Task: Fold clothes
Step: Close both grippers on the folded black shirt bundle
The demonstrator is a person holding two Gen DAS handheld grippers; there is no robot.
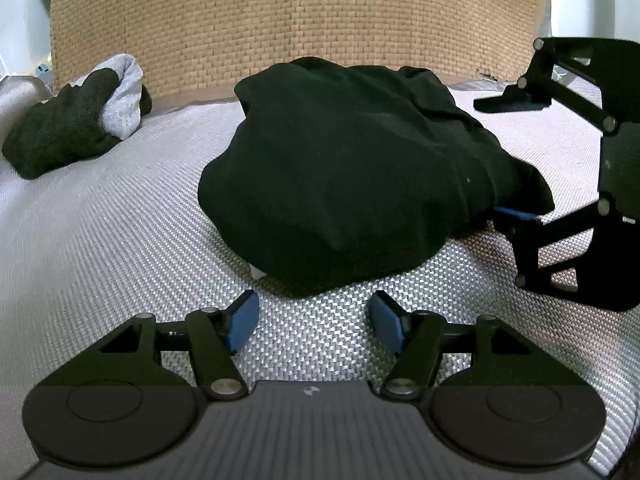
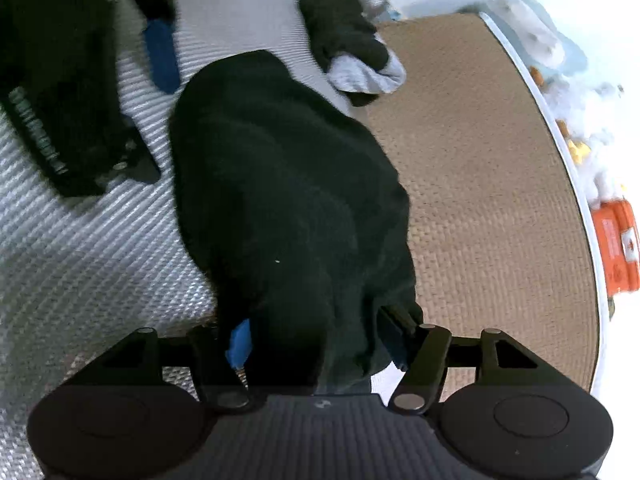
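Note:
A black garment lies in a bulky heap on the silver woven mat. My left gripper stands open just short of the heap's near edge, with nothing between its blue pads. My right gripper comes in from the right, turned on its side, with its lower pad tucked under the garment's edge. In the right wrist view the black garment fills the gap of my right gripper, and both pads touch the fabric. One blue pad of the left gripper shows at the upper left.
A smaller bundle of dark and grey clothing lies at the mat's far left. A tan woven mat adjoins the silver one behind the heap. Beyond the table's white rim stand an orange box and blurred clutter.

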